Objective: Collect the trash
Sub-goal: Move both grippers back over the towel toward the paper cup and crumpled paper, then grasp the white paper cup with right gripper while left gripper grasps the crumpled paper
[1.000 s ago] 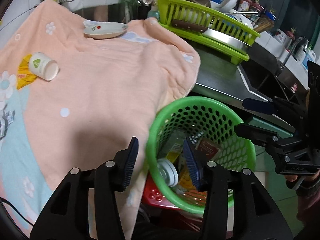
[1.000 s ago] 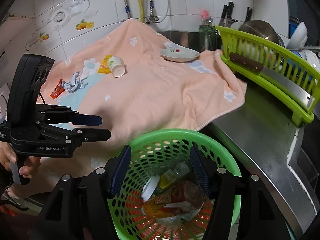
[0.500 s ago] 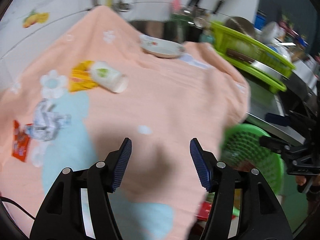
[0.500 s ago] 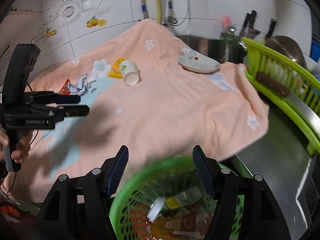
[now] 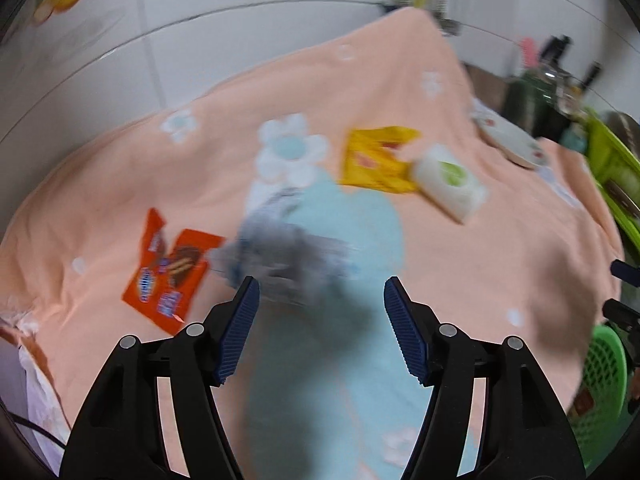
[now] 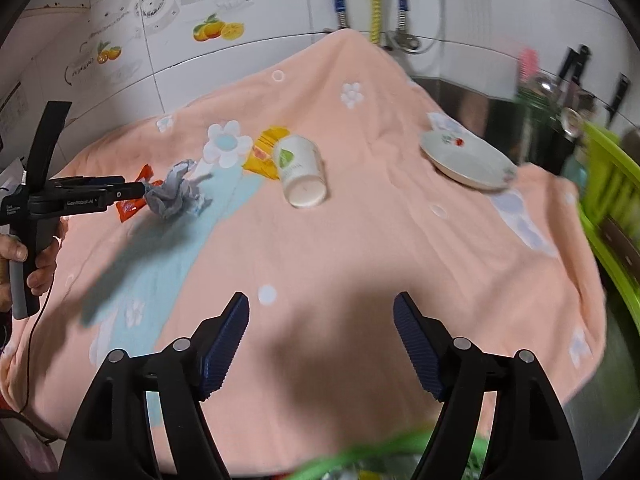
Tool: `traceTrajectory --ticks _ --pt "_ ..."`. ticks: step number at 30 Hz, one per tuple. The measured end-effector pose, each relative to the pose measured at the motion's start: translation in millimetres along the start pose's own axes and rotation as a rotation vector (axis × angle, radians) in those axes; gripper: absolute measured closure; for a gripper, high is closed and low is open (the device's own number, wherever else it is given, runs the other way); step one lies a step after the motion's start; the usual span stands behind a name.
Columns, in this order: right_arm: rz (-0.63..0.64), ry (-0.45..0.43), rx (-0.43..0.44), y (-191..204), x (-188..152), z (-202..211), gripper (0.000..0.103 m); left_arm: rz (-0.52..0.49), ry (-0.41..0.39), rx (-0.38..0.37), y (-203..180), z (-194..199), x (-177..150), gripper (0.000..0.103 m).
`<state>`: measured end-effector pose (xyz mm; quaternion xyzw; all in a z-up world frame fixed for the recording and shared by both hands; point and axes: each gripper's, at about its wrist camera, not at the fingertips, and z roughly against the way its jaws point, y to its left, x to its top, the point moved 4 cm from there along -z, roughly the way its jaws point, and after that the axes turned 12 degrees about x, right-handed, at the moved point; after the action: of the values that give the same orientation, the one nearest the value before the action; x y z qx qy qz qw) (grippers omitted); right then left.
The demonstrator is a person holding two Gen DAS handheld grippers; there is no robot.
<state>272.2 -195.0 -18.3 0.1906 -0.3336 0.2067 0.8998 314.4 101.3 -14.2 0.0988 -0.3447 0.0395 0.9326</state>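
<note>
On the peach towel (image 6: 380, 240) lie a crumpled grey paper (image 5: 280, 260) (image 6: 174, 192), an orange snack wrapper (image 5: 172, 276) (image 6: 132, 200), a yellow wrapper (image 5: 372, 160) (image 6: 266, 152) and a tipped white paper cup (image 5: 448, 180) (image 6: 300, 176). My left gripper (image 5: 320, 328) is open and empty, just short of the grey paper; in the right wrist view its fingertips (image 6: 132, 191) reach the paper's left side. My right gripper (image 6: 322, 344) is open and empty above the towel's front. The green trash basket (image 5: 600, 384) (image 6: 360, 456) sits below the towel's edge.
A white saucer (image 6: 466, 160) rests on the towel at the back right. A green dish rack (image 6: 612, 184) stands to the right. Tiled wall with pipes (image 6: 374, 0) behind. Bottles and utensils (image 6: 548, 100) stand near the rack.
Both grippers swung left and up away from the basket toward the towel. My left gripper has closed in on the grey paper. The basket has dropped to the frame edges.
</note>
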Motion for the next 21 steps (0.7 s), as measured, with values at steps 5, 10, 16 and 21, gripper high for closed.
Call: traceTrajectory --ticks 5,10,16,21 --pt "0.047 0.022 0.029 4.7 36.7 -40.7 0.028 0.049 0.034 0.033 28.5 -28.4 7.6 0.032" --pt "0.07 0.05 0.062 7.0 67.9 -83.7 0.028 0.086 0.084 0.007 38.1 -56.0 7.4 0.031" --pt "0.117 0.096 0.057 4.8 92.1 -136.3 0.026 0.116 0.118 -0.017 42.1 -78.3 7.0 0.03" --pt "0.158 0.128 0.036 4.2 102.0 -167.3 0.026 0.124 0.137 -0.029 41.9 -92.3 7.0 0.03"
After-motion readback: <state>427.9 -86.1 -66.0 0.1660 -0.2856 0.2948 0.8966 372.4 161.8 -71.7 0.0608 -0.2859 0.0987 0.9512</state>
